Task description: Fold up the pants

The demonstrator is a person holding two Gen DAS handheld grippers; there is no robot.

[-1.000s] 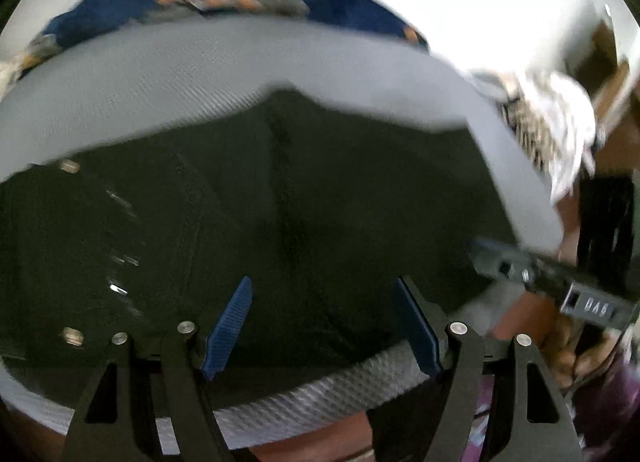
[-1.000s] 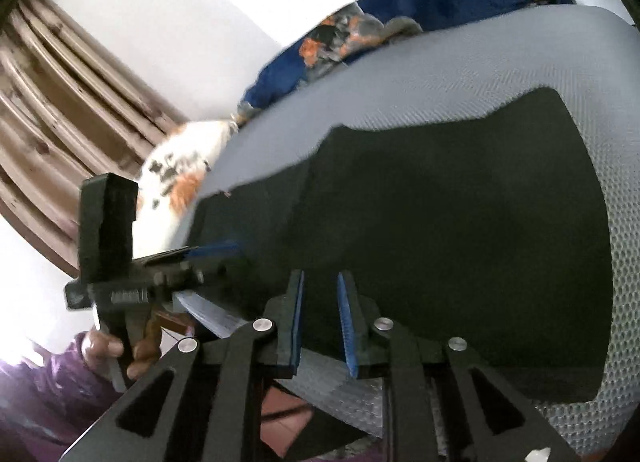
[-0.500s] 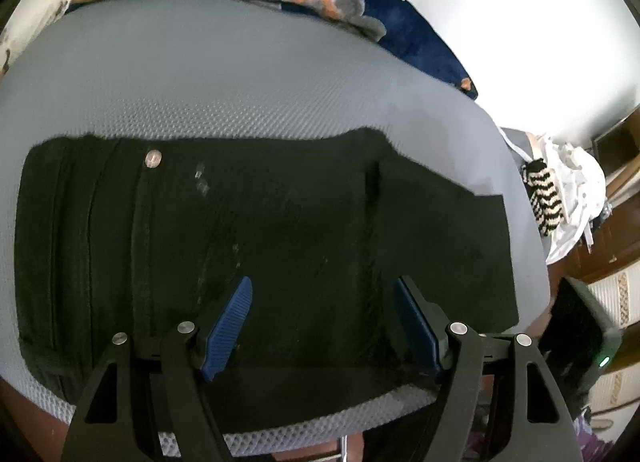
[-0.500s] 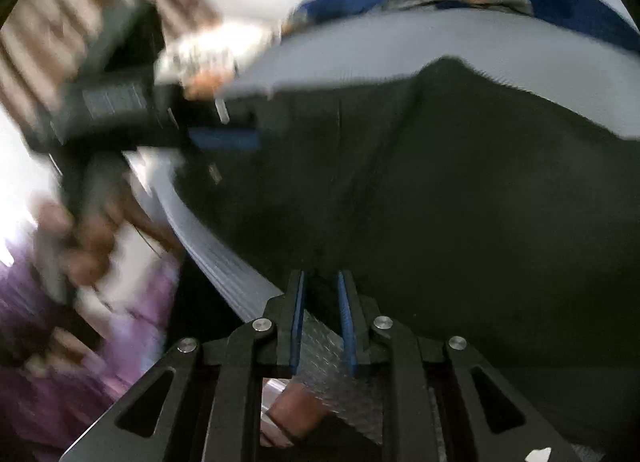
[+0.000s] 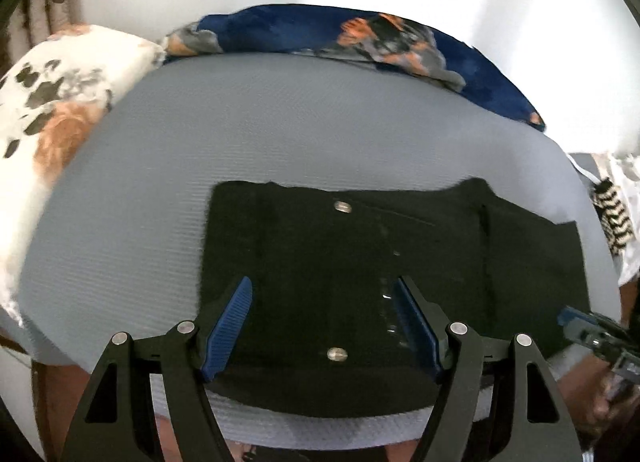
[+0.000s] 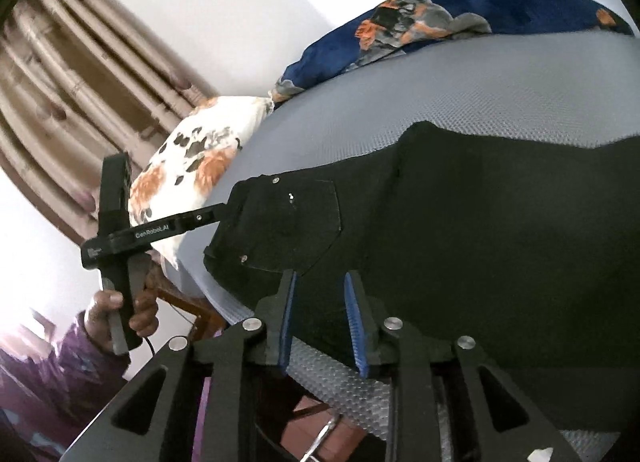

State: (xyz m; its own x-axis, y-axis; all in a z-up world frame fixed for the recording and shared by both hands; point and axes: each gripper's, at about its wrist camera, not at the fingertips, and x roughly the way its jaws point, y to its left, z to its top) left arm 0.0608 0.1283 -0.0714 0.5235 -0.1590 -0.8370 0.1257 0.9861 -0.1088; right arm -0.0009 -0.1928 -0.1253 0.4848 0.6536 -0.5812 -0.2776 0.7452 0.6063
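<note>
Black pants (image 5: 360, 262) lie mid-frame on bed (image 5: 280, 134); left gripper (image 5: 326, 322) spread, right gripper (image 6: 320, 318) approx half-spread, both empty. Risk: pinching maybe one layer, skewing fold.

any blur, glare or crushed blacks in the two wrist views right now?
Left wrist: pillow at the left edge smeared, wall blown out, pants near-featureless black. Right wrist: sharper, pocket seam on pants readable, window corner overexposed; strong fisheye bending in both.

White lettering "GenRobot.AI" runs along the black arm of the left tool (image 6: 224, 211), seen in the right wrist view.
</note>
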